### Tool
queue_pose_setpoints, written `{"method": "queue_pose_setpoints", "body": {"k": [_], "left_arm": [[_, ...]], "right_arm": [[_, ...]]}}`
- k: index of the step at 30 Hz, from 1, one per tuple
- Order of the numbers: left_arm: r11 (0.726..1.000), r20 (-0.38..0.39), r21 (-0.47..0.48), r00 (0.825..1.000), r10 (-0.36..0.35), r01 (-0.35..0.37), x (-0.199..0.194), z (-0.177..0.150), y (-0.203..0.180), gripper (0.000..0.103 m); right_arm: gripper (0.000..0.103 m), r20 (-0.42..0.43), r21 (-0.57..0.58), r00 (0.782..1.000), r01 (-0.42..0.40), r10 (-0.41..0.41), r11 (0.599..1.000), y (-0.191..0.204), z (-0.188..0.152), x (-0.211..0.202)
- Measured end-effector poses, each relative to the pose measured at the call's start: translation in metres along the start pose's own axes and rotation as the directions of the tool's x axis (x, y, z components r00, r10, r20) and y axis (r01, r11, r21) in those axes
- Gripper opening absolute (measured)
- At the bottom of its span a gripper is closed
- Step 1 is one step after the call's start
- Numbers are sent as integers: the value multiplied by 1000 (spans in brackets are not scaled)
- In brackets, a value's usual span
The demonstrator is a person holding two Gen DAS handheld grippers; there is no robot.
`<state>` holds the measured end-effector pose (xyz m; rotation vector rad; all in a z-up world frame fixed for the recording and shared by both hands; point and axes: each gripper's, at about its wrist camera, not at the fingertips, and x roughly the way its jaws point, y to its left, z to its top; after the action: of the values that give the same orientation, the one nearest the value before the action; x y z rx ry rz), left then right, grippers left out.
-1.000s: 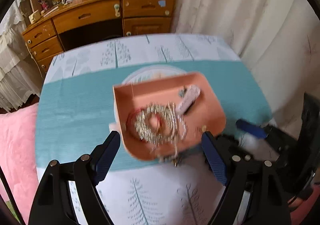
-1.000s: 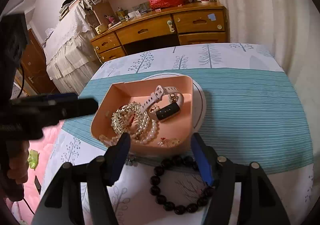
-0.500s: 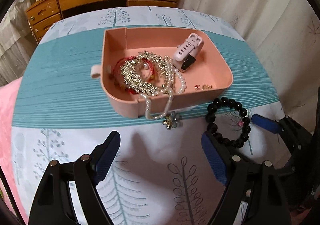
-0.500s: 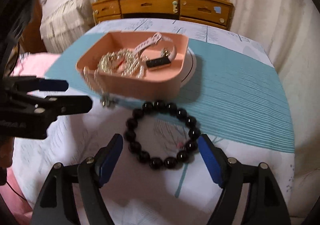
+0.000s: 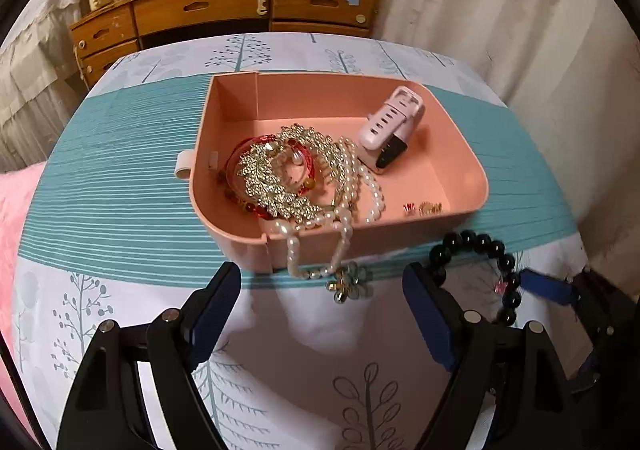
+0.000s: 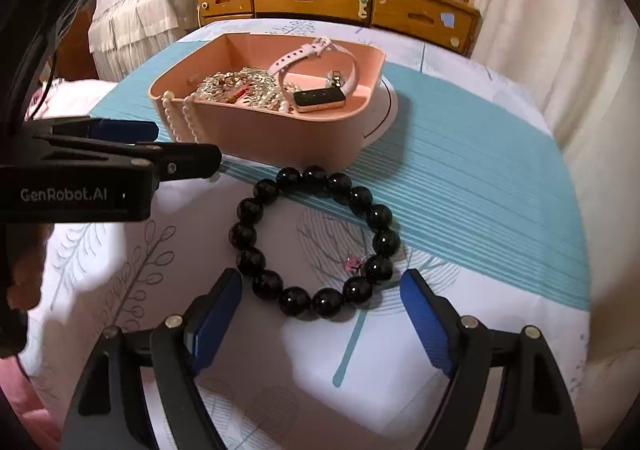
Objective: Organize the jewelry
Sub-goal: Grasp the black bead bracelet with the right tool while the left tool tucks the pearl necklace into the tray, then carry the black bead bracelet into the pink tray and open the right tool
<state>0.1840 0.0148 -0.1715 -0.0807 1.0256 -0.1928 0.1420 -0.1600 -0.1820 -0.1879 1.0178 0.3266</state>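
Note:
A pink tray (image 5: 472, 186) (image 6: 248, 130) on the table holds a gold chain pile (image 5: 280, 178), a pearl necklace (image 5: 316, 250) hanging over its near wall, a pink watch (image 5: 388, 130) (image 6: 316, 90) and small earrings (image 5: 424, 208). A black bead bracelet (image 6: 314, 242) (image 5: 476, 250) lies on the cloth in front of the tray. My right gripper (image 6: 320, 314) is open, its fingers just short of the bracelet's near side. My left gripper (image 5: 322, 310) is open and empty, just short of the pearl pendant (image 5: 348, 286).
The table has a white tree-print cloth with a teal striped band (image 6: 480, 186). A white round plate (image 6: 390, 106) lies under the tray. A wooden dresser (image 5: 224, 10) stands behind, curtains (image 5: 520, 30) at right, a pink cushion (image 5: 16, 210) at left.
Both grippers have dropped lower and closer to the table. The right gripper has closed in on the black bracelet. The left one now faces the hanging pearls.

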Motion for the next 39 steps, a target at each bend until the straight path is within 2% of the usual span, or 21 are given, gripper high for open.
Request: {"method": "queue_pose_setpoints", "body": {"k": [4,6,7,9,10,12,15,17,19,20,21,25,28,33,39], "left_arm": [[997,21,-78,1000,1,0,0,3,9,80],[994,22,-108,1000,20,-17,0,3,13,68],[993,17,-117,1000,22,-20,1,3,15,67],[990,-3,-138,1000,18,-18,3,1,19,54],[988,-6,-152,1000,10,-11,3,1,21,52],[982,-3,-188,1000,-5,5,3,0,25,45],[972,-2,-233,999,-39,37,3,-3,32,41],[966,2,-255,999,-52,51,4,-5,33,37],[959,8,-275,997,-72,72,3,-8,34,29],[951,19,-292,995,-96,98,2,-9,35,17],[947,28,-299,993,-114,117,2,-10,35,10],[966,28,-246,996,-79,83,4,-7,23,8],[965,28,-244,995,-91,95,4,-6,20,7],[969,41,-235,996,-74,82,-5,-4,20,5],[969,70,-217,992,-107,120,-29,2,23,2]], "right_arm": [[81,2,20,1000,1,-1,1000,-1,2,1],[67,8,16,1000,16,-16,1000,1,2,0],[64,10,14,1000,20,-20,1000,1,2,-1],[58,6,16,1000,13,-14,1000,-1,2,-2],[56,5,20,1000,9,-9,1000,-2,2,-3],[44,1,40,1000,-6,6,999,-8,2,-5],[33,-21,69,999,-35,36,997,-14,2,-7],[32,-35,93,998,-54,57,994,-16,1,-9],[28,-38,138,996,-77,83,987,-20,1,-12],[18,-30,157,995,-88,94,984,-22,2,-16],[15,-12,174,994,-101,105,980,-24,4,-20],[15,-52,170,994,-86,96,982,-21,5,-15],[15,-57,167,993,-91,102,982,-20,4,-15],[15,-38,180,989,-131,140,975,-20,9,-26],[15,30,165,977,-211,209,963,-23,29,-48]]}}
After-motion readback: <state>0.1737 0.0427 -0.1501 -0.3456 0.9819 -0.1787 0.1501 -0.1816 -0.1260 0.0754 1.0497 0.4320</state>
